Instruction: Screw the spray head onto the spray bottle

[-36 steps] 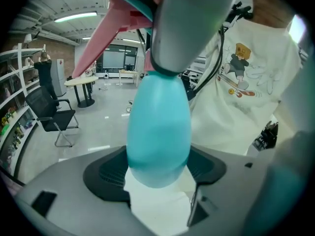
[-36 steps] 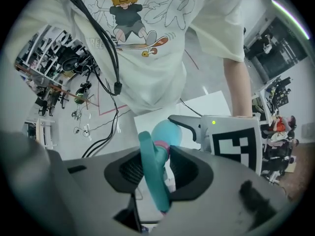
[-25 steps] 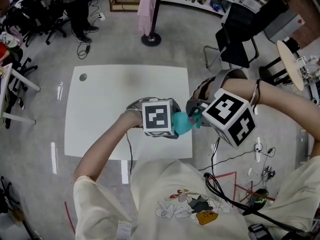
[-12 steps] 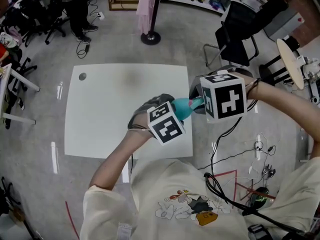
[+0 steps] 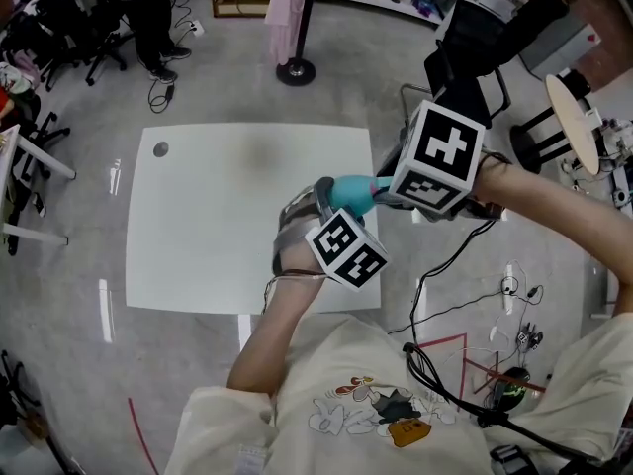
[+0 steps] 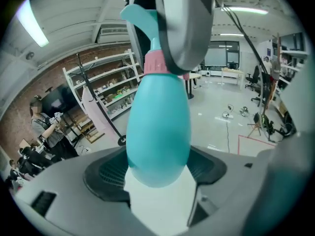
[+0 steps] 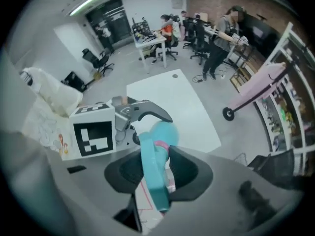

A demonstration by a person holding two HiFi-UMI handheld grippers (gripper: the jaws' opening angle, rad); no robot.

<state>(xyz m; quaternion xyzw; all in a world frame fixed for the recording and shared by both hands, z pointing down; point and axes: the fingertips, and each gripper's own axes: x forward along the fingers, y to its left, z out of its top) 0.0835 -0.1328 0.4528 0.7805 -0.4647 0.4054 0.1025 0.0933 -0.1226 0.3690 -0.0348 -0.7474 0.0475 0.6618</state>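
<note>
In the head view a teal spray bottle [image 5: 348, 194] is held in the air over the right edge of the white table [image 5: 198, 226]. My left gripper [image 5: 318, 211] is shut on the bottle's rounded body [image 6: 157, 132]. A pink collar [image 6: 160, 63] sits at the bottle's neck, with the teal spray head [image 6: 140, 16] above it. My right gripper [image 5: 388, 194] is shut on the spray head [image 7: 153, 181], its pads on either side. In the right gripper view the bottle [image 7: 162, 132] lies just beyond the head, and the left gripper [image 7: 140, 109] reaches it from the left.
A black chair [image 5: 475, 38] and a stand's round base [image 5: 294, 70] are beyond the table. Cables [image 5: 465, 305] trail on the floor to the right, near a round tabletop [image 5: 574, 117]. People sit at desks [image 7: 162, 33] in the background.
Both grippers have moved away from my body and a little to the right, carrying the bottle along. Both marker cubes have rolled to show other faces.
</note>
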